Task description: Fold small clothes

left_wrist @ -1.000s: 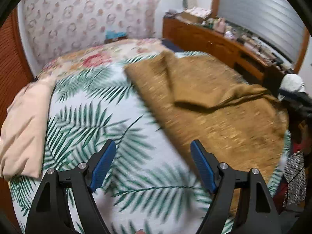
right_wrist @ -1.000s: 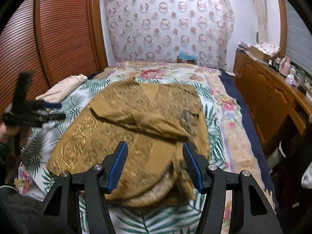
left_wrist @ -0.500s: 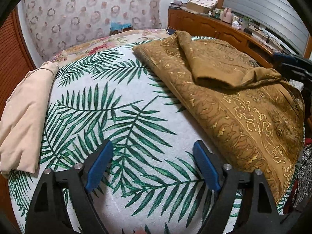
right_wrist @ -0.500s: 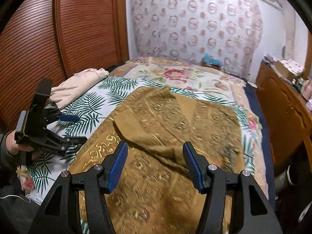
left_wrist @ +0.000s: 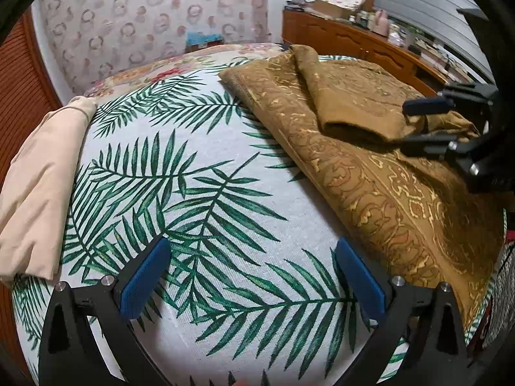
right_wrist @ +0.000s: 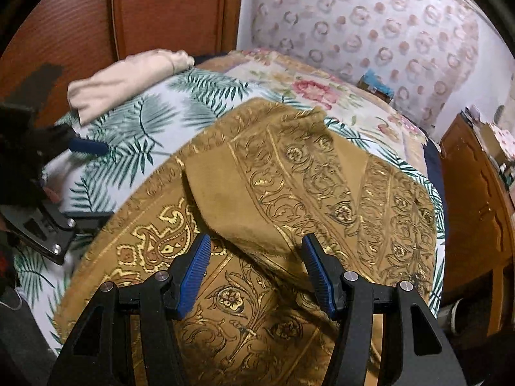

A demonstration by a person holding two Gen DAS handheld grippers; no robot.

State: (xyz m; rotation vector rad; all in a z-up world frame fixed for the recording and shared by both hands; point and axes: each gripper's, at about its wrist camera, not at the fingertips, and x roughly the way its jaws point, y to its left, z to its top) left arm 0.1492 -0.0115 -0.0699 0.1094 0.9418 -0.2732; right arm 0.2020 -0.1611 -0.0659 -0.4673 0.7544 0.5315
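A golden-brown patterned garment (left_wrist: pixel 386 193) (right_wrist: pixel 289 167) lies spread on the palm-leaf bed sheet (left_wrist: pixel 193 177), with one flap (right_wrist: pixel 244 193) folded over its top. My right gripper (right_wrist: pixel 256 239) hovers open just over the near corner of that flap; its pads do not press on the cloth. It also shows at the right edge of the left wrist view (left_wrist: pixel 407 125). My left gripper (left_wrist: pixel 251 244) is over bare sheet beside the garment's left edge, its jaws opening wide with nothing between them. A beige garment (left_wrist: pixel 38 186) (right_wrist: pixel 128 77) lies folded at the bed's left side.
A wooden sideboard (left_wrist: pixel 354 38) crowded with small things runs along the bed's right side. A slatted wooden wardrobe (right_wrist: pixel 161 9) stands to the left, close to the bed. A patterned curtain (right_wrist: pixel 370 16) and a blue box (right_wrist: pixel 376 85) are at the bed's head.
My right gripper has swung left across the brown garment and rolled, coming down over the folded flap and into the left view. The left gripper's jaws have spread wider.
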